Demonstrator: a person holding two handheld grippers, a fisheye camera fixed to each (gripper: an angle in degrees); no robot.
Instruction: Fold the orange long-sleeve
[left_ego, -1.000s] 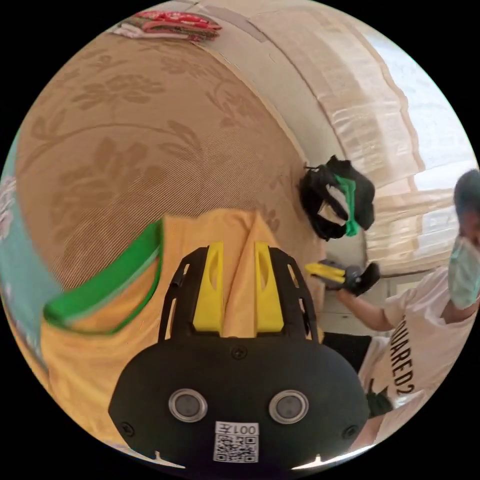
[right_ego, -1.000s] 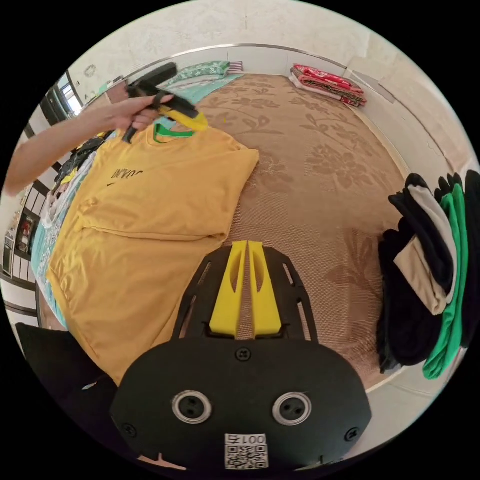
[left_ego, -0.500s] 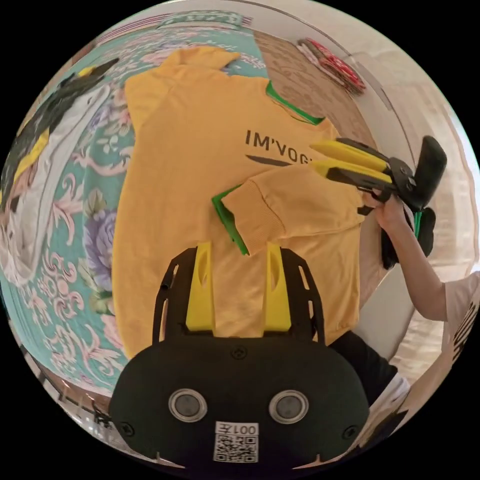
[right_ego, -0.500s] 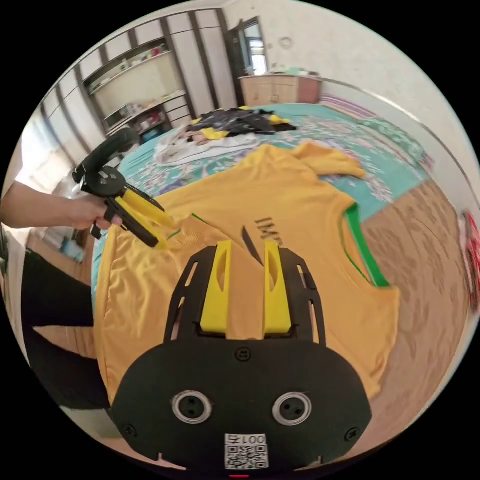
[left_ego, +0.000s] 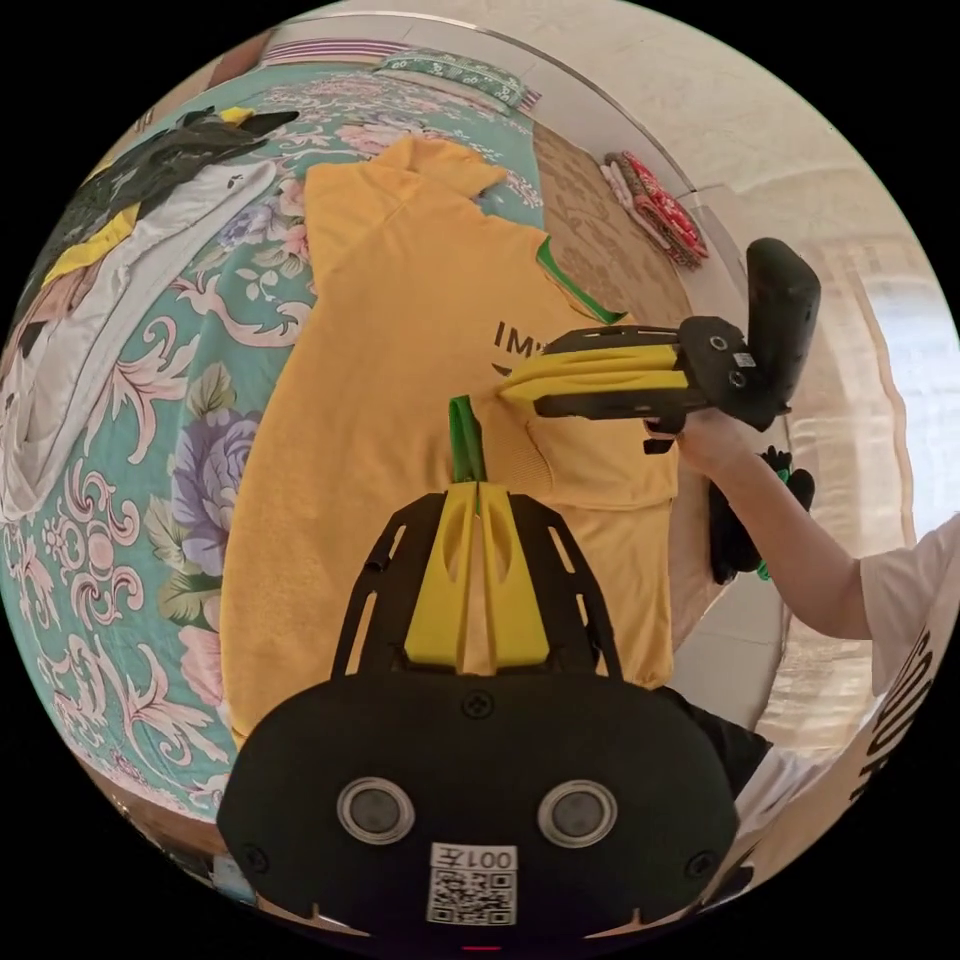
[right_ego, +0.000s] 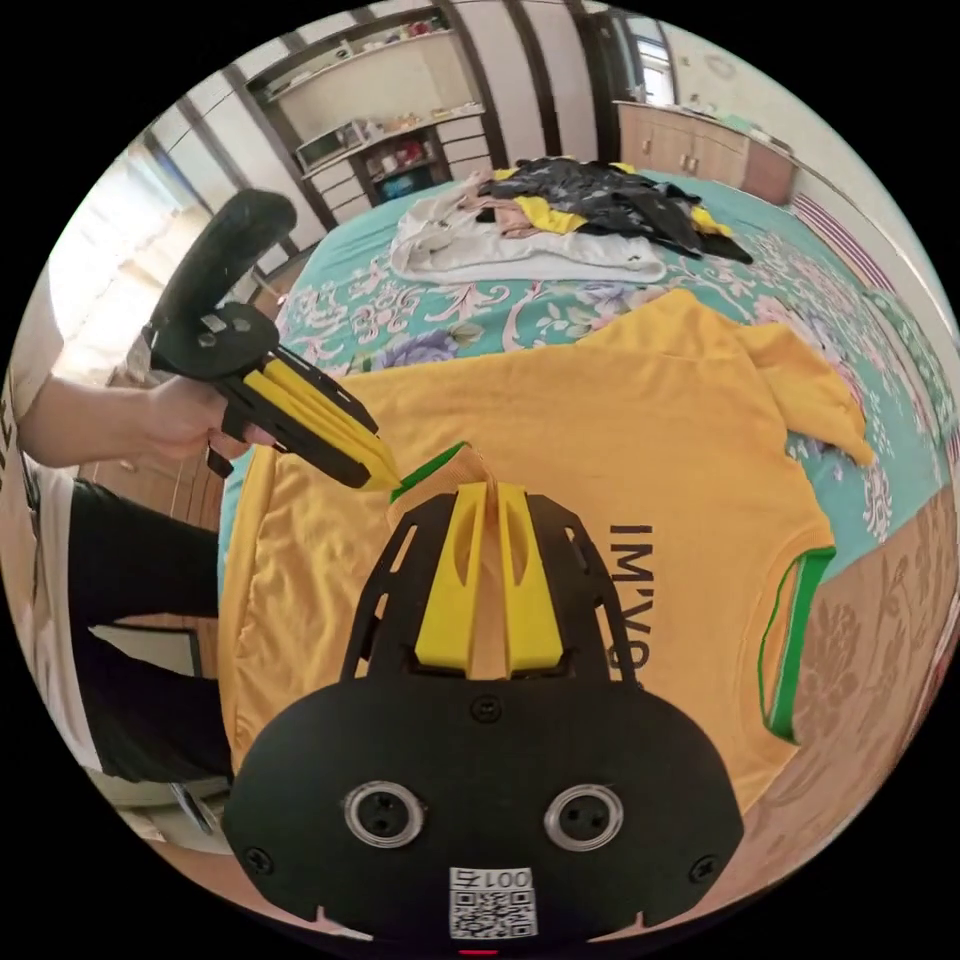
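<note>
Left gripper (left_ego: 478, 492) now pinched on green-edged cuff (left_ego: 462, 440), open half a second ago. Right gripper (right_ego: 490, 492) nipping the same sleeve end, closed likewise. Orange long-sleeve (right_ego: 640, 420) spread beyond both, across bedspread (right_ego: 400, 300). Farther, in right gripper view: clothes pile (right_ego: 560, 215), shelves (right_ego: 390, 140).

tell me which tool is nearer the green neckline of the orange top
Right. The right tool is by the chest print, short of the green neckline; the left tool sits farther down, at the green cuff.

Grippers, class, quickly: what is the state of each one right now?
Left gripper: closed on the green sleeve cuff of the orange long-sleeve.
Right gripper: closed on the same folded sleeve's end.
</note>
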